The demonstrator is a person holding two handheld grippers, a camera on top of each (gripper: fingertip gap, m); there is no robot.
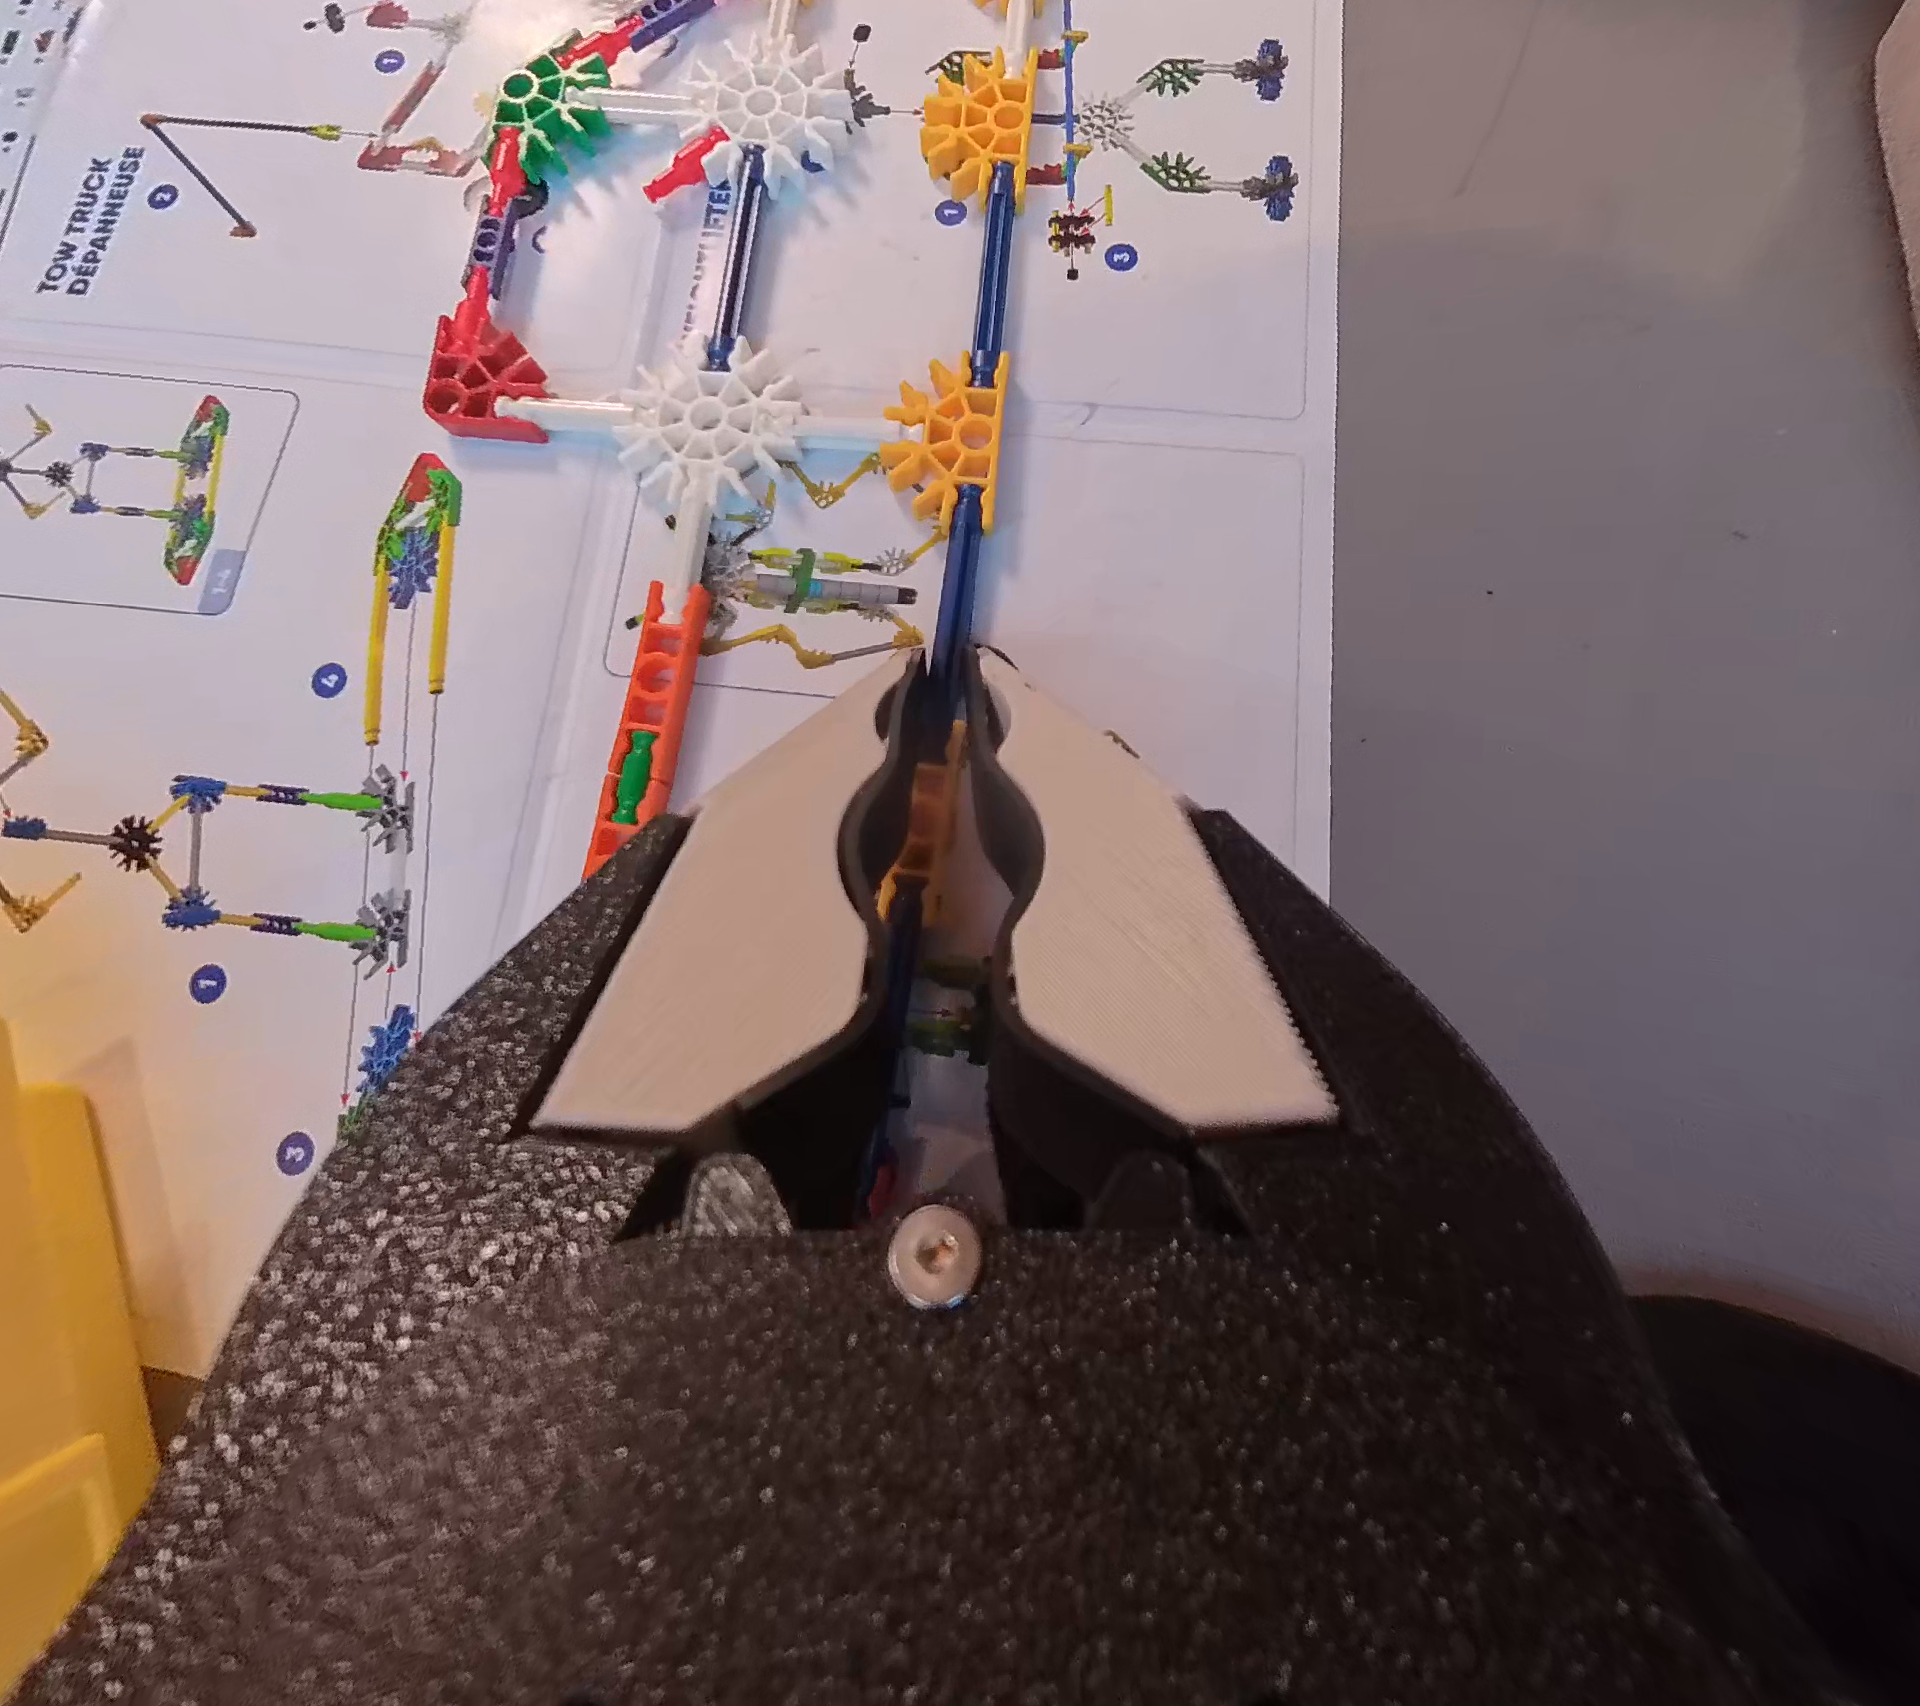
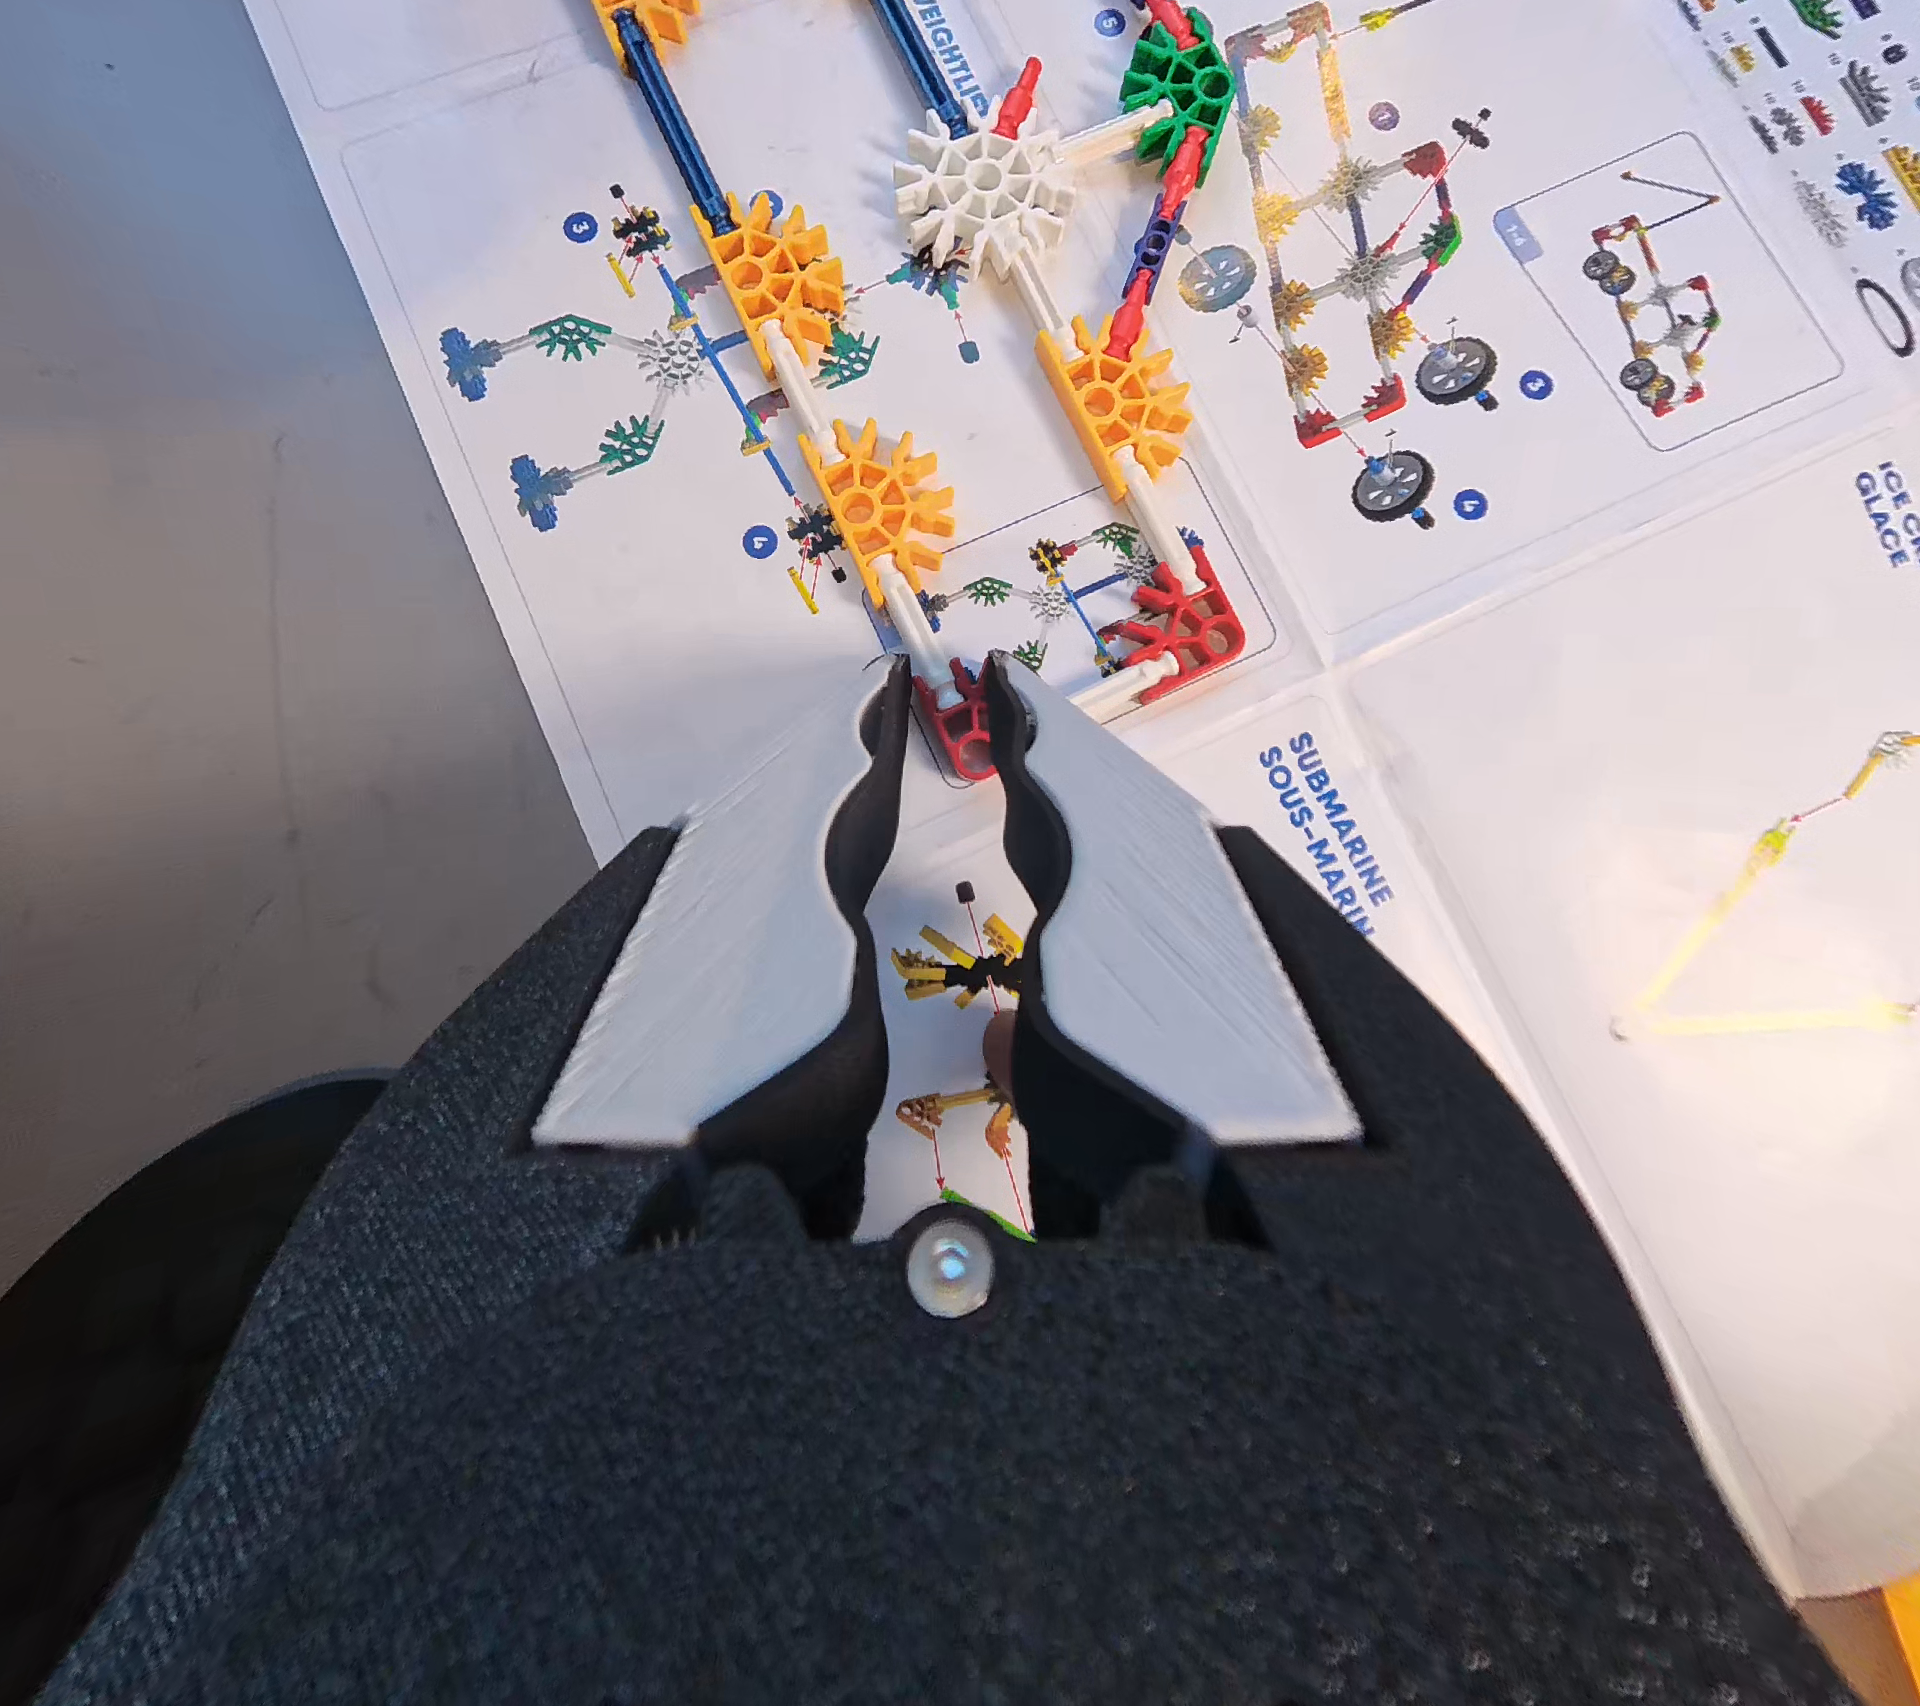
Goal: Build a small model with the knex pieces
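Left gripper: the left gripper (image 1: 948, 669) has its jaws nearly closed on a blue rod (image 1: 961, 576) at the near end of the rod-and-connector frame (image 1: 727, 409); a yellow connector (image 1: 920, 825) sits between the pads further back.
Rod axis: the blue rod runs straight away from the left jaws, in line with the fingers, up to the yellow connectors along the frame's right side.
Frame: it lies flat on the instruction sheet (image 1: 312, 513), close to the sheet's right edge, with grey worktop (image 1: 1610, 513) beyond.
Beside it: an orange connector strip (image 1: 644, 721) lies just left of the left gripper's fingers; a yellow box (image 1: 52, 1293) stands at the sheet's near left corner.
Right gripper: the right gripper (image 2: 948, 669) is pinched narrowly on a red corner connector (image 2: 961, 726) at the frame's opposite end.
Relation: the two grippers hold opposite ends of one long side; the white rod (image 2: 920, 638) leaves the right jaws tilted up-left.
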